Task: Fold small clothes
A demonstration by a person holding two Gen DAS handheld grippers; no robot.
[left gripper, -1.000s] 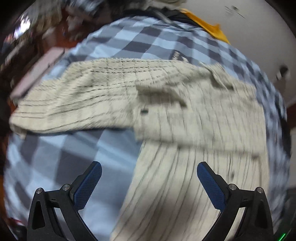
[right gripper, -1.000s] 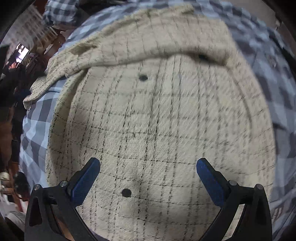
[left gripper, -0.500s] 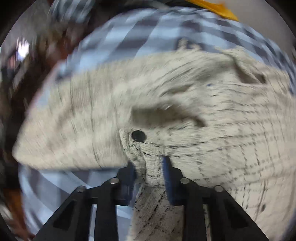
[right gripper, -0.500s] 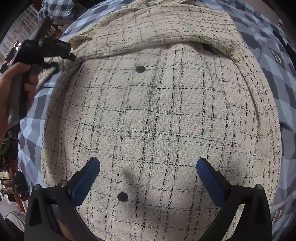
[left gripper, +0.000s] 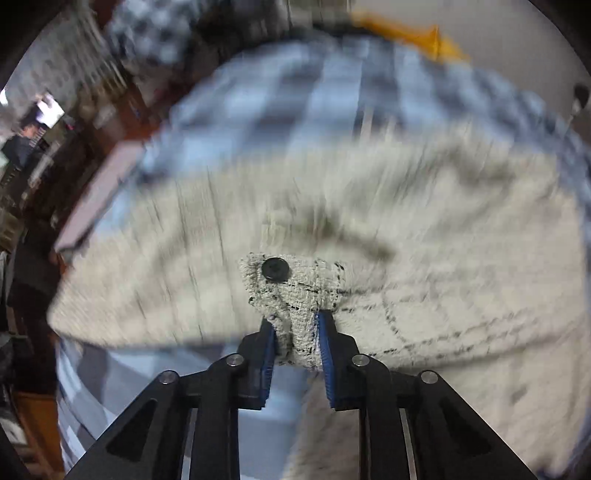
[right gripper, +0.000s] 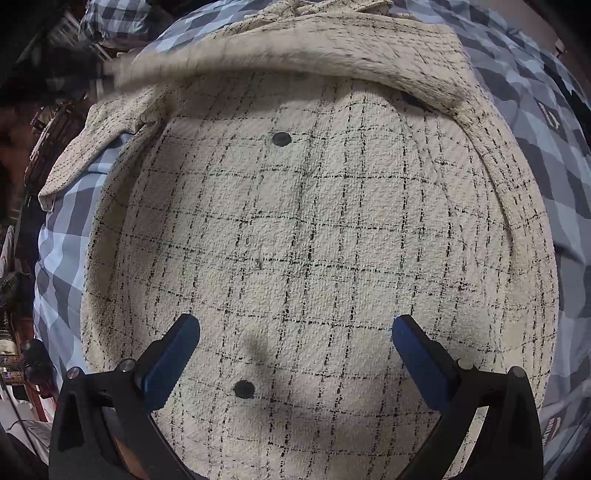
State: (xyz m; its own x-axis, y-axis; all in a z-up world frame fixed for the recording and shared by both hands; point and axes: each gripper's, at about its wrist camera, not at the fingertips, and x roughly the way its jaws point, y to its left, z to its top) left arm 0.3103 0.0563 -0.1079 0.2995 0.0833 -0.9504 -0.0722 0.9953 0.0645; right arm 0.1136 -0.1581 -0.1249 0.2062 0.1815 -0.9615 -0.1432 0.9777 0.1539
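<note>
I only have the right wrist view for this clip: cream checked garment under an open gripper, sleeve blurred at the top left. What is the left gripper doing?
Observer: The left gripper is shut on a bunched edge of the garment, just below a dark button.
Operator: Is anything else caught between its pads?
Observer: No, only that cream fabric; the blue checked bedding shows beneath and left of the pinch.
Operator: Anything beyond the bedding that I can't see?
Observer: An orange cloth lies past the far edge of the bedding, at the top of the left wrist view.
</note>
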